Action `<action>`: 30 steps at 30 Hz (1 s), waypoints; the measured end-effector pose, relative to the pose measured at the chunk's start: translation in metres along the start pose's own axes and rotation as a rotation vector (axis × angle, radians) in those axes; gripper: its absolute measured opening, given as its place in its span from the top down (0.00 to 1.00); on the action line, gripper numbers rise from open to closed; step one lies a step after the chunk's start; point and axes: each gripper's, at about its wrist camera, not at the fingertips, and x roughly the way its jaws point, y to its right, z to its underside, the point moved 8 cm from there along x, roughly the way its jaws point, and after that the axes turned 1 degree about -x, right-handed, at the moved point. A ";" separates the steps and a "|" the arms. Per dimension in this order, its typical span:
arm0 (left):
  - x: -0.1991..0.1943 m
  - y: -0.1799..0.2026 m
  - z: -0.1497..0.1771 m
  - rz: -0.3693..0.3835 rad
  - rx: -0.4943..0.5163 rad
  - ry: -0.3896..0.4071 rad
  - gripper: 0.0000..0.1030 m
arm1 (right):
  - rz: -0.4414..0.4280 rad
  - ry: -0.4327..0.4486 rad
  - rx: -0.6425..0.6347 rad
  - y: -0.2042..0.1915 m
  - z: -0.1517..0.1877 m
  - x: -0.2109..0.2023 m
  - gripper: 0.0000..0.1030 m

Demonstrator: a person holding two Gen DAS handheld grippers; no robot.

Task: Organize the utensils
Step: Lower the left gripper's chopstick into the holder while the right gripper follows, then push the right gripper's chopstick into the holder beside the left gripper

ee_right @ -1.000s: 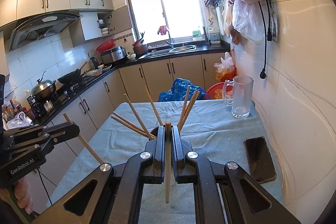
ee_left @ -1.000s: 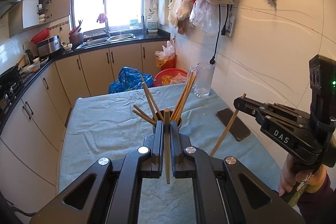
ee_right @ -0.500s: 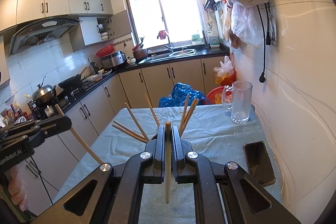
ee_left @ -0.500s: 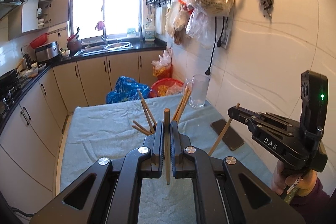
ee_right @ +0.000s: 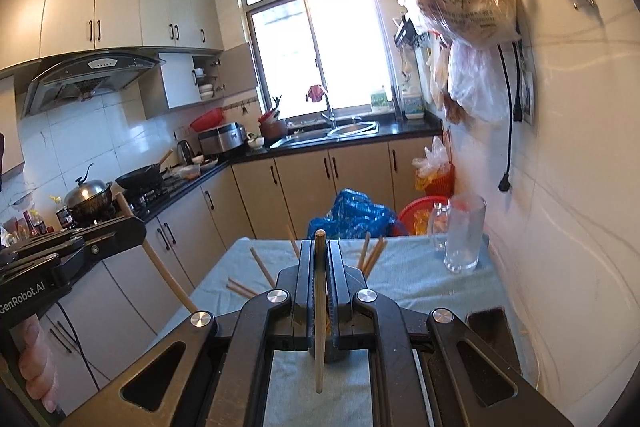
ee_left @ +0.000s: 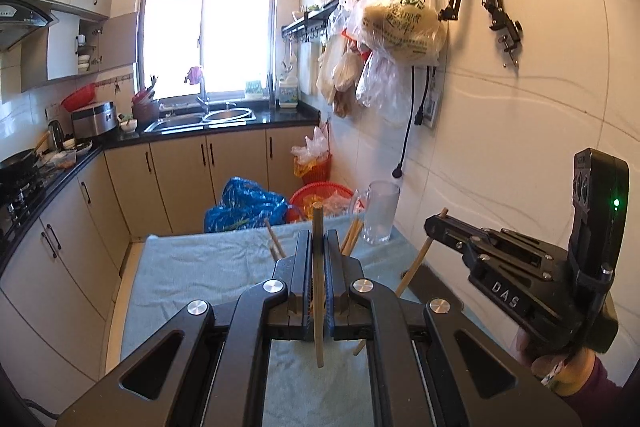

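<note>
My left gripper is shut on a wooden chopstick held upright between its jaws. My right gripper is shut on another upright chopstick. Each gripper shows in the other's view, the right one and the left one, each with its chopstick slanting down. Several chopsticks stand in a dark holder, mostly hidden behind my jaws, on the table covered with a pale blue cloth. Both grippers are above and in front of the holder.
A glass mug stands at the table's far right by the tiled wall. A black phone lies on the right side. Cabinets, a blue bag and a red basket lie beyond the table. Plastic bags hang above.
Both grippers have risen and tilted up with their chopsticks, so the holder sank low and behind the jaws. The grips have not changed.
</note>
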 end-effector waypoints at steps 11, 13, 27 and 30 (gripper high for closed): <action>0.030 -0.008 -0.036 -0.018 -0.034 0.088 0.95 | 0.023 0.072 0.008 0.002 -0.035 0.030 0.94; 0.037 -0.013 -0.040 -0.016 -0.059 0.098 0.95 | 0.024 0.082 0.017 0.005 -0.038 0.035 0.94; 0.099 -0.023 -0.037 -0.041 -0.062 0.085 0.95 | 0.030 0.072 0.091 0.035 -0.035 0.089 0.94; 0.113 -0.020 -0.029 -0.048 -0.044 0.071 0.95 | 0.028 0.043 0.094 0.038 -0.024 0.099 0.94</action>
